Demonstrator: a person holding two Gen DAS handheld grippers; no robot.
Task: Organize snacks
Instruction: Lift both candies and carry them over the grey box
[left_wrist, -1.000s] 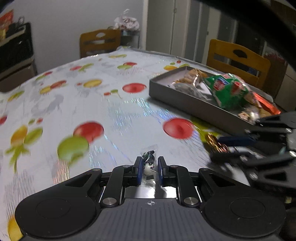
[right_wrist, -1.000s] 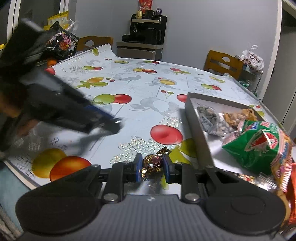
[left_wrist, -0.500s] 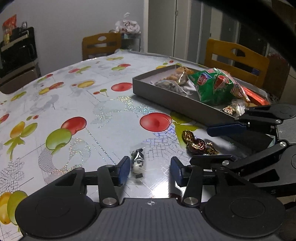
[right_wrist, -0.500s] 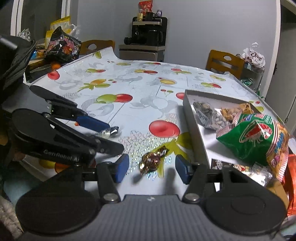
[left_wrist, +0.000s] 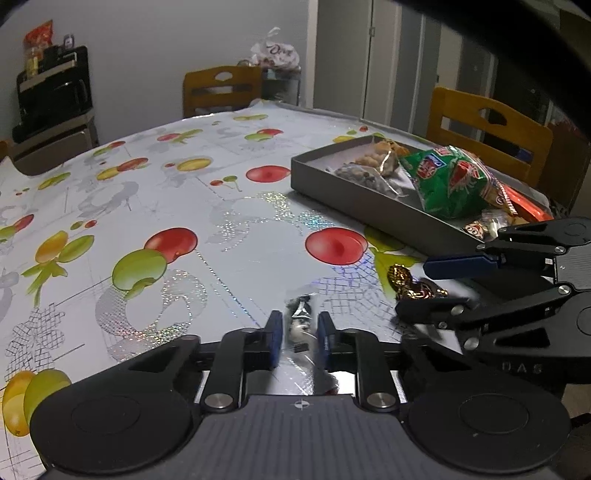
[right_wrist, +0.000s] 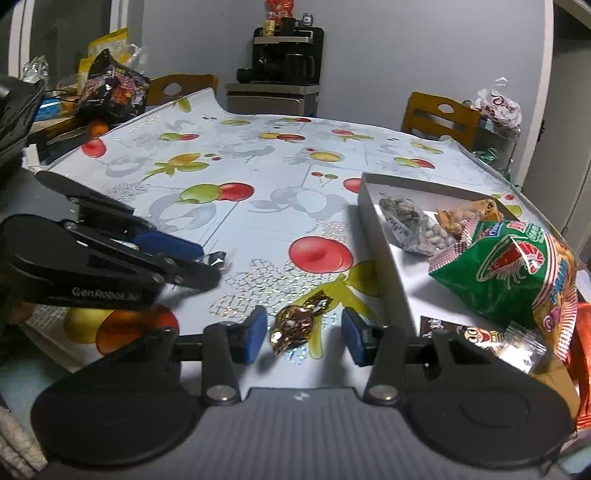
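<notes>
My left gripper is shut on a small clear-wrapped black-and-white candy low over the fruit-print tablecloth; in the right wrist view this gripper comes in from the left with the wrapper at its tips. My right gripper is closing around a gold-brown foil candy lying on the cloth, and its pads stand clear of it. In the left wrist view the same gold-brown foil candy lies between the right gripper's fingers. A grey tray to the right holds a green snack bag and nut packets.
The grey tray sits near the table's right edge, with orange and small packets at its near end. Wooden chairs stand around the table. A black snack bag and clutter sit at the far left; a coffee machine stands behind.
A second ago both grippers were shut on their candies. Half a second ago both stood wide open with the candies on the cloth. Now the left has shut again and the right has narrowed.
</notes>
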